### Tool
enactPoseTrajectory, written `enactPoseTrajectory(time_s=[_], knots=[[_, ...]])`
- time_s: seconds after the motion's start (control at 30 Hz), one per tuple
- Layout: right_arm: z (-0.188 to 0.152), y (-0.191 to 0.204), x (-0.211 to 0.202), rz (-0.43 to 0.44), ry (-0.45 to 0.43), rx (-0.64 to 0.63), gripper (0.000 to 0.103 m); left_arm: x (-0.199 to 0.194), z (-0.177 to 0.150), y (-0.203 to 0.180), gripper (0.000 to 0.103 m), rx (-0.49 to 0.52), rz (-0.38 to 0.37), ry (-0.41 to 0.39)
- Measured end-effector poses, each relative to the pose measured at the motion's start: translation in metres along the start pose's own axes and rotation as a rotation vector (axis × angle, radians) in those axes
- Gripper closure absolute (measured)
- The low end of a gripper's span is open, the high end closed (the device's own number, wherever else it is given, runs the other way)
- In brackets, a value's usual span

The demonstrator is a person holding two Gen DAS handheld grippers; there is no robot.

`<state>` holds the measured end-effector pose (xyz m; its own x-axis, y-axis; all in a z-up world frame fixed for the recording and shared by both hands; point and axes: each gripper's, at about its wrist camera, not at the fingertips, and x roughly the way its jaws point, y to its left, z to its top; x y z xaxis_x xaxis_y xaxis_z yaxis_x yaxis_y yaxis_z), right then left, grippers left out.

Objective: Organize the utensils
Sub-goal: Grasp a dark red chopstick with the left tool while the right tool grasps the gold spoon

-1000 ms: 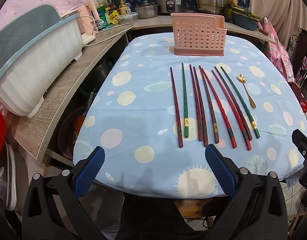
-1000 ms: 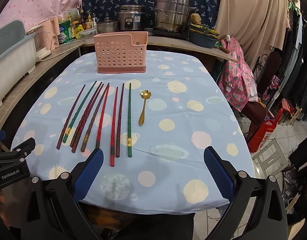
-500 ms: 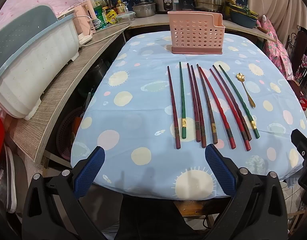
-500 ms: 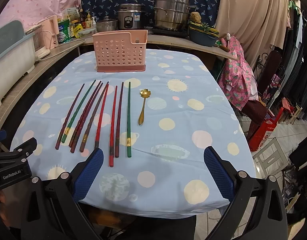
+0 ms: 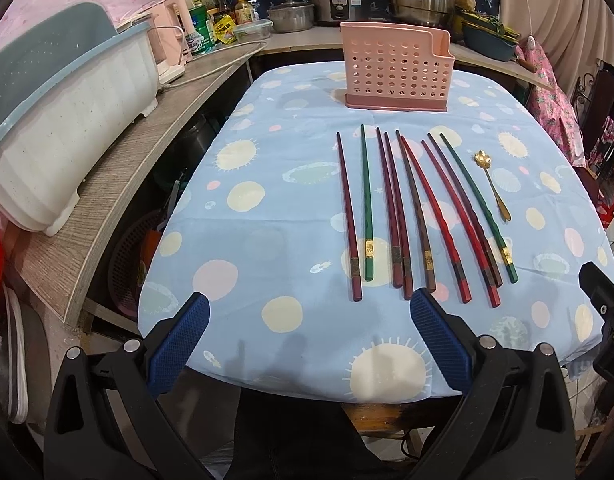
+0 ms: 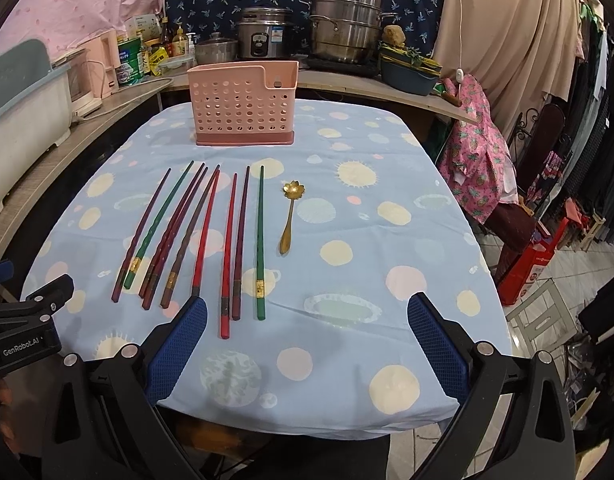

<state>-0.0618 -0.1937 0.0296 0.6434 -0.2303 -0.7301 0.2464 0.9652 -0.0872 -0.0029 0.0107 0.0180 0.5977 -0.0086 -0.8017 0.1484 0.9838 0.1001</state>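
Note:
Several red, maroon and green chopsticks (image 5: 411,216) (image 6: 211,236) lie side by side on the blue spotted tablecloth (image 5: 275,200) (image 6: 387,184). A small gold spoon (image 5: 491,185) (image 6: 290,216) rests to their right. A pink perforated utensil holder (image 5: 397,68) (image 6: 243,104) stands upright behind them, nothing visible inside. My left gripper (image 5: 309,306) hovers open over the table's near edge, just short of the chopstick handles. My right gripper (image 6: 307,310) is open too, its left pad (image 6: 179,344) beside the red chopsticks' near ends. Neither holds anything.
A wooden counter (image 5: 119,184) runs along the left with a white and teal dish rack (image 5: 59,120). Pots, a rice cooker (image 6: 265,38) and bottles crowd the back shelf. Clothes, a chair and a red box (image 6: 527,268) stand to the right of the table.
Both grippers have moved slightly forward toward the table, so the chopsticks sit a little nearer the fingertips. Nothing on the table has moved.

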Motion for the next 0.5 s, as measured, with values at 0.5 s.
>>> enactPoseTrajectory(time_s=[0.5], knots=[[0.009,-0.010,0.031,0.009,0.029,0.032,0.007,0.067,0.011,0.015,0.008,-0.093,-0.045,0.081]])
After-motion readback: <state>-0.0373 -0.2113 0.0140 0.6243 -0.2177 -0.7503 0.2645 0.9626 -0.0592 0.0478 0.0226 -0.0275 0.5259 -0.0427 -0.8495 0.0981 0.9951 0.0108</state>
